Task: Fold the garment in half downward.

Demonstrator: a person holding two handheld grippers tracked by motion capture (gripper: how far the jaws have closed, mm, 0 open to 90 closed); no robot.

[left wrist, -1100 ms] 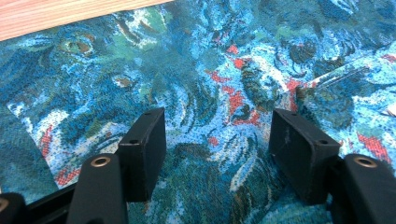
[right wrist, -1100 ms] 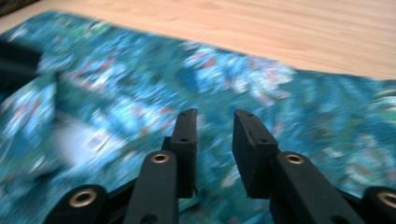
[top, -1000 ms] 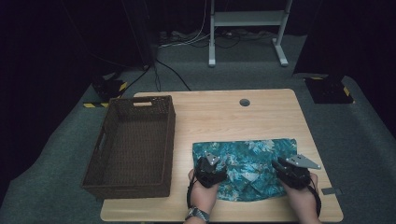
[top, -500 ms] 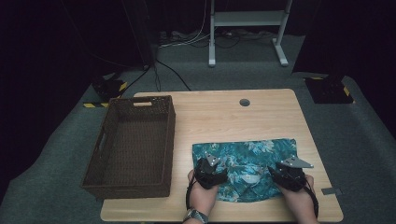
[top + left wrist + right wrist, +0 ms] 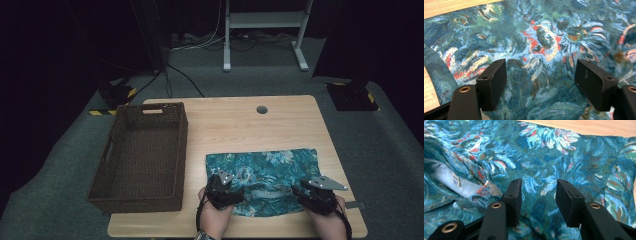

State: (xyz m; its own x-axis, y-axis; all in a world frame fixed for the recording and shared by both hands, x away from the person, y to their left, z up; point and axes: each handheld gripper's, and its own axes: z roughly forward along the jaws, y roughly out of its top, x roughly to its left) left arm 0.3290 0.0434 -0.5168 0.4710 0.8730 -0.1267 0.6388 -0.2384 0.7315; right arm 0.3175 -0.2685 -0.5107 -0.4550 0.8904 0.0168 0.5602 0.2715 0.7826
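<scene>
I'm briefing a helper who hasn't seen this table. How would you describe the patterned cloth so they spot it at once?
Start at the light wooden table. Right of the dark wicker basket, along the near edge, lies the cloth, folded flat. It is the one soft, colourful thing there: teal and blue with red flecks.

The high view looks forward and down from above the near edge of the tabletop [image 5: 280, 125], far enough back to take in the floor beyond at 12 o'clock. Each gripper view rides close over the patterned cloth [image 5: 265, 172] — wood edging in at 11 o'clock in the left one, at 1 o'clock in the right. All three share that cloth.
</scene>
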